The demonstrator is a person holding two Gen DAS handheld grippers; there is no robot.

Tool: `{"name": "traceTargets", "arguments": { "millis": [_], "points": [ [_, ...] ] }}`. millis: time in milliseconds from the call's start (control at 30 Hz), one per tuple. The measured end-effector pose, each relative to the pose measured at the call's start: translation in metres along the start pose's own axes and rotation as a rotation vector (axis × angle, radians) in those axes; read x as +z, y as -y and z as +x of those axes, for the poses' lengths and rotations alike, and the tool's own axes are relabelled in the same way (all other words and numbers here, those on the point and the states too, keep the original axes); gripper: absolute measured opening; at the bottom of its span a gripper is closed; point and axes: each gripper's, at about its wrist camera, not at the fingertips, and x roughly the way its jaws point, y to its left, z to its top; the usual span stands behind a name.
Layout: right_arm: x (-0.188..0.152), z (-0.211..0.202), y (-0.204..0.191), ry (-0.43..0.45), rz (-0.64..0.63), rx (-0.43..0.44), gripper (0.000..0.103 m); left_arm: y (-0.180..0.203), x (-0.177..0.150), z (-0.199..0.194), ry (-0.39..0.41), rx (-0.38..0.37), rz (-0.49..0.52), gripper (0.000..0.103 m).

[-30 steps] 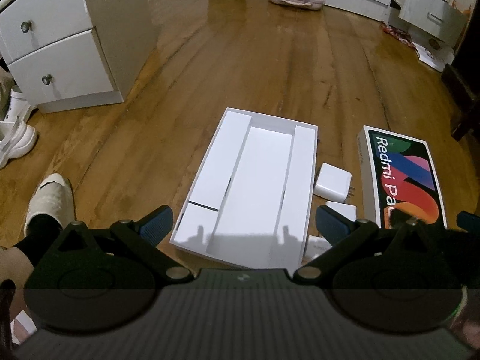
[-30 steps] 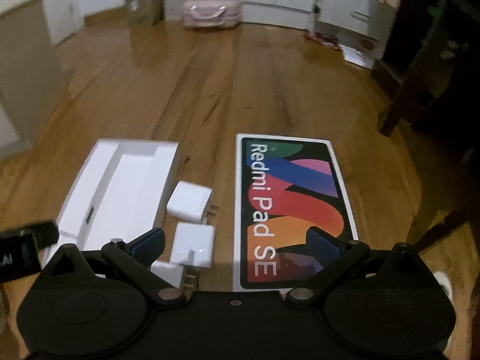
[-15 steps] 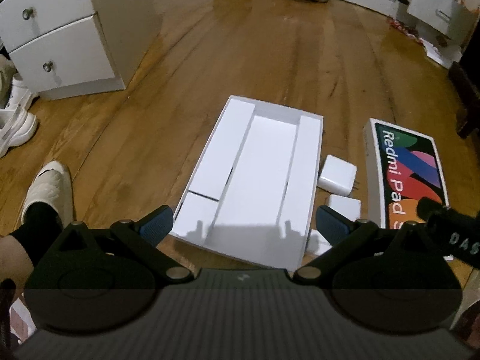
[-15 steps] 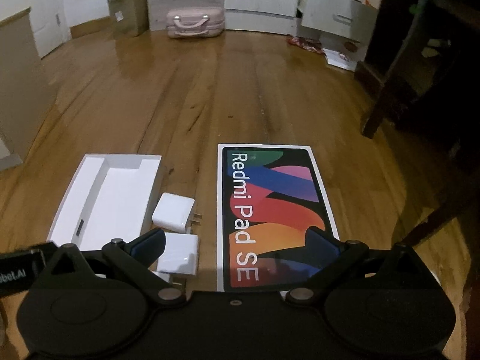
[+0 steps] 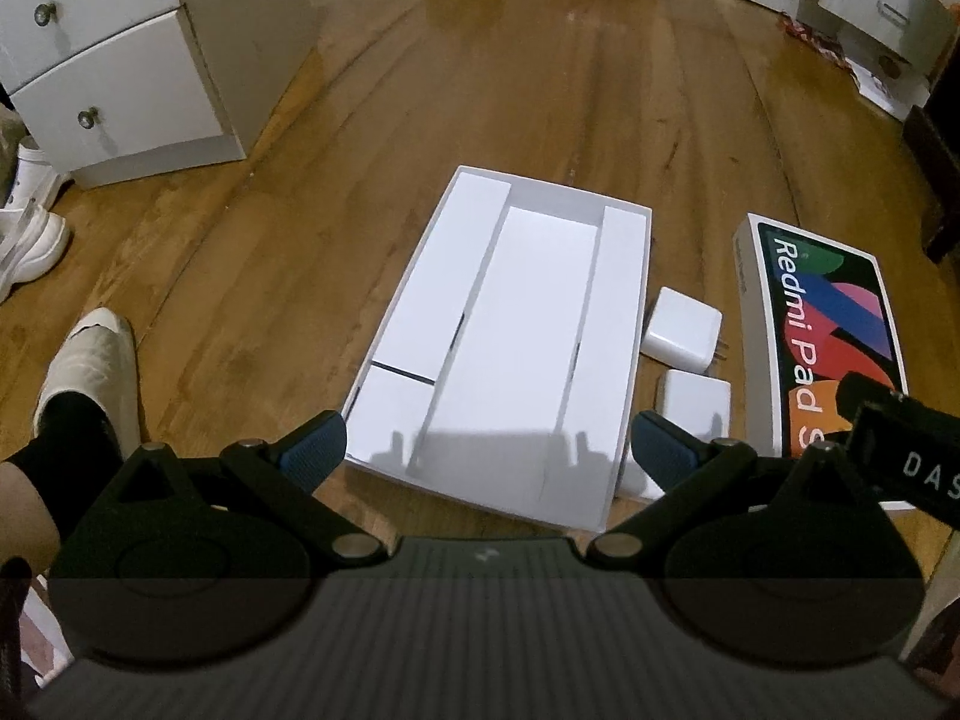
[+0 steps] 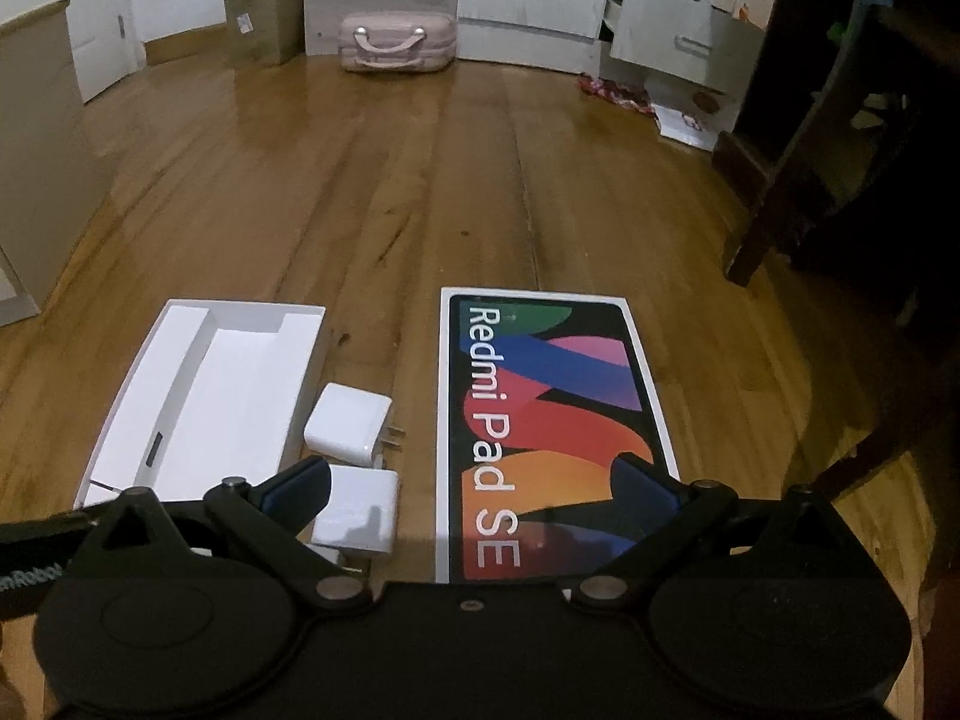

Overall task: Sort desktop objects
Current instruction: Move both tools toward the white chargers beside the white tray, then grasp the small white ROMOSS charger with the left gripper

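Note:
An open white box tray point(image 5: 510, 330) with long compartments lies on the wooden floor; it also shows in the right wrist view point(image 6: 204, 396). Right of it lie two white chargers point(image 5: 684, 330) point(image 5: 696, 402), also seen from the right wrist point(image 6: 348, 426) point(image 6: 360, 510). A third white piece peeks out under the nearer one. The colourful Redmi Pad SE lid point(image 6: 540, 420) lies further right point(image 5: 822, 330). My left gripper point(image 5: 489, 450) is open and empty above the tray's near edge. My right gripper point(image 6: 471, 483) is open and empty above the lid's near end.
A grey drawer cabinet point(image 5: 120, 60) stands at the left, with white shoes point(image 5: 30, 228) and a person's foot point(image 5: 90, 372) near it. A pink case point(image 6: 396, 42) and open drawers point(image 6: 666, 30) are at the far wall. Dark furniture legs point(image 6: 780, 180) stand right.
Both grippers have drawn back and risen a little, so the tray, chargers and lid sit further into view. The right gripper now shows at the left view's right edge.

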Motion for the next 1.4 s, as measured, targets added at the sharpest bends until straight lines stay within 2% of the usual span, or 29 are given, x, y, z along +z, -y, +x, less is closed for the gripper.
{"name": "traceTargets", "arguments": {
  "millis": [200, 433, 567, 700, 767, 833, 900, 967, 1000, 1067, 1167, 1267, 1400],
  "points": [
    [0.001, 0.002, 0.0, -0.004, -0.005, -0.01, 0.101, 0.001, 0.0, 0.003, -0.007, -0.005, 0.002, 0.103],
    [0.003, -0.002, 0.006, 0.014, 0.028, 0.021, 0.101, 0.001, -0.004, 0.016, -0.028, -0.033, -0.004, 0.103],
    [0.002, -0.002, 0.009, 0.019, 0.029, 0.036, 0.101, 0.009, -0.009, 0.025, -0.039, -0.046, 0.027, 0.102],
    [0.001, 0.001, 0.016, 0.013, 0.048, 0.039, 0.1, 0.019, -0.018, 0.036, -0.062, -0.094, 0.061, 0.095],
    [0.003, 0.0, 0.022, 0.013, 0.064, 0.056, 0.098, 0.026, -0.021, 0.04, -0.062, -0.127, 0.074, 0.087],
    [0.008, -0.003, 0.034, 0.023, 0.112, 0.103, 0.094, 0.033, -0.024, 0.045, -0.068, -0.171, 0.084, 0.069],
    [0.013, -0.007, 0.045, 0.05, 0.162, 0.141, 0.092, 0.04, -0.027, 0.052, -0.088, -0.237, 0.084, 0.062],
    [0.014, -0.008, 0.05, 0.069, 0.176, 0.155, 0.091, 0.047, -0.029, 0.057, -0.104, -0.293, 0.082, 0.062],
    [0.014, -0.004, 0.05, 0.061, 0.18, 0.135, 0.091, 0.051, -0.03, 0.059, -0.097, -0.305, 0.086, 0.062],
    [0.011, 0.006, 0.05, 0.032, 0.188, 0.1, 0.091, 0.059, -0.031, 0.063, -0.082, -0.31, 0.105, 0.062],
    [0.003, 0.023, 0.056, -0.025, 0.233, 0.102, 0.091, 0.063, -0.032, 0.075, -0.088, -0.336, 0.118, 0.062],
    [-0.003, 0.031, 0.067, -0.044, 0.276, 0.06, 0.091, 0.059, -0.031, 0.089, -0.103, -0.388, 0.098, 0.052],
    [-0.006, 0.036, 0.074, -0.044, 0.276, -0.017, 0.091, 0.069, -0.033, 0.089, -0.08, -0.344, 0.18, 0.051]
  ]
}}
